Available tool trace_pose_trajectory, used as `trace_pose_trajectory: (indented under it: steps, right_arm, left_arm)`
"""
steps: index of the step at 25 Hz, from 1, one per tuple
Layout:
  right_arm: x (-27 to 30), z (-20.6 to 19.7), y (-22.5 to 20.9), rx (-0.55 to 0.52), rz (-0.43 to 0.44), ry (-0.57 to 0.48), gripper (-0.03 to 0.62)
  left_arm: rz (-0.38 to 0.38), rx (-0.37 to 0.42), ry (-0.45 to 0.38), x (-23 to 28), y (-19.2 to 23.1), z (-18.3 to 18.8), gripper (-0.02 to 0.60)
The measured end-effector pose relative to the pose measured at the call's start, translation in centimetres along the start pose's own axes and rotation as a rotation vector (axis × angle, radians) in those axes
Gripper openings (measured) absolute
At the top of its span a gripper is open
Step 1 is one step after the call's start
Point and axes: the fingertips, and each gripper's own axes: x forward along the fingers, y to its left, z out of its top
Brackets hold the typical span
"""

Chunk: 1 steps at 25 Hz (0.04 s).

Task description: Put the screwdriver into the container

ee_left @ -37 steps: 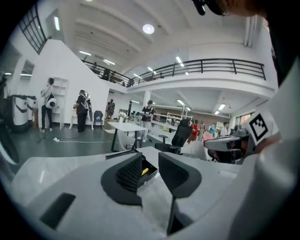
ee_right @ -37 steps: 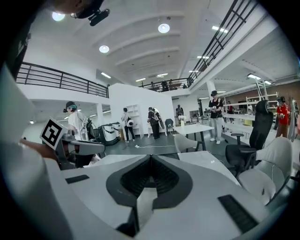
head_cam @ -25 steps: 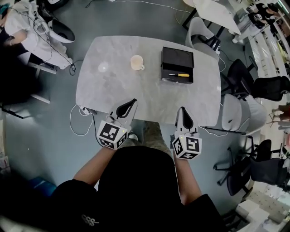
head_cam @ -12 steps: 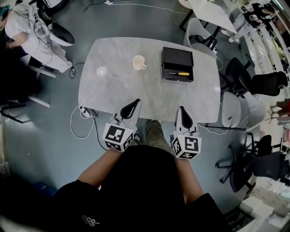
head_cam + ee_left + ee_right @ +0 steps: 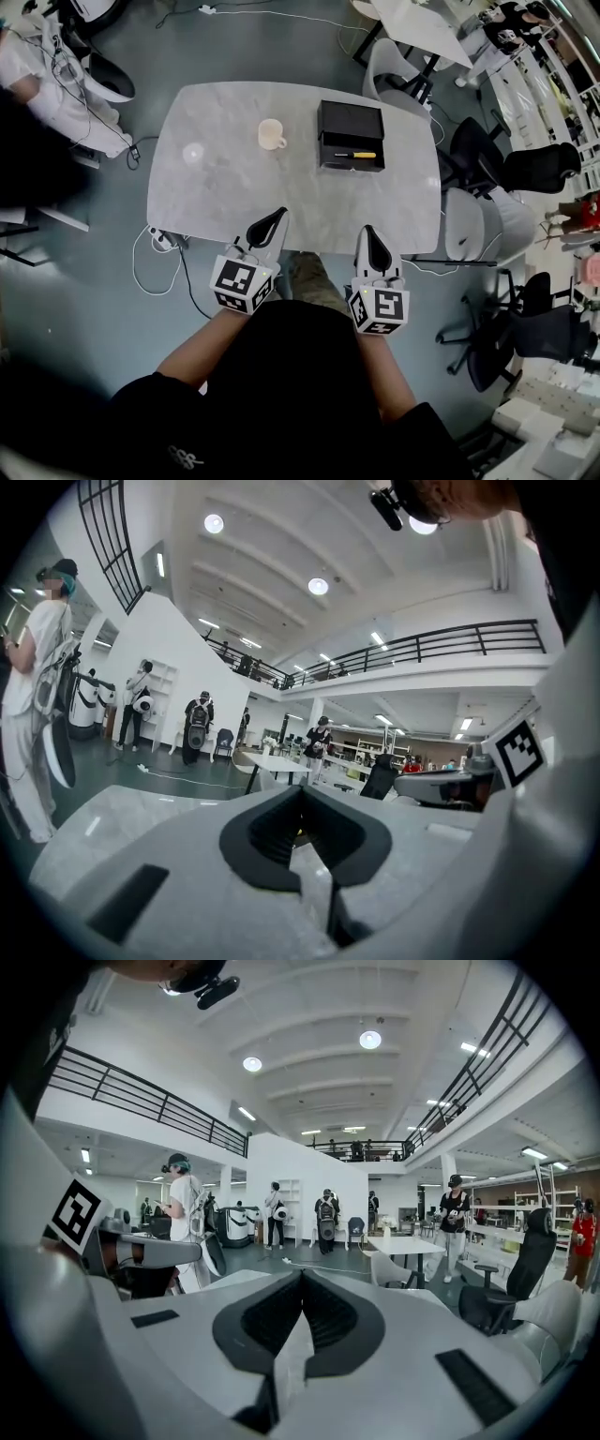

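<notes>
Screwdriver [image 5: 356,155] lies in black container [image 5: 349,118], far ahead of left tongs [image 5: 270,217] and right tongs [image 5: 368,232], both clenched empty.

The table [image 5: 225,187] shows a pale grey, marble-patterned top, smooth with a soft sheen. The container [image 5: 351,120] on it reads matt black all over, and the screwdriver [image 5: 357,155] has a yellow, plastic-looking handle. The mug [image 5: 271,134] is cream and smooth. Left gripper [image 5: 272,215] and right gripper [image 5: 367,232] both have white, smooth, hard plastic shells with matt black pads [image 5: 323,1312]. The floor [image 5: 75,272] is grey-green and polished, catching light. The person's top [image 5: 281,394] is black cloth.
</notes>
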Motion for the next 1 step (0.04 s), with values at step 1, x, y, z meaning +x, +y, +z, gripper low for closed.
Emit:
trace_pose_trajectory:
  steps: [1]
  right_arm:
    - [0.06,-0.05,-0.26,-0.001,-0.003,0.000,0.012]
  left_arm:
    - [-0.004,0.001,0.000,0.32,-0.08,-0.13,0.017]
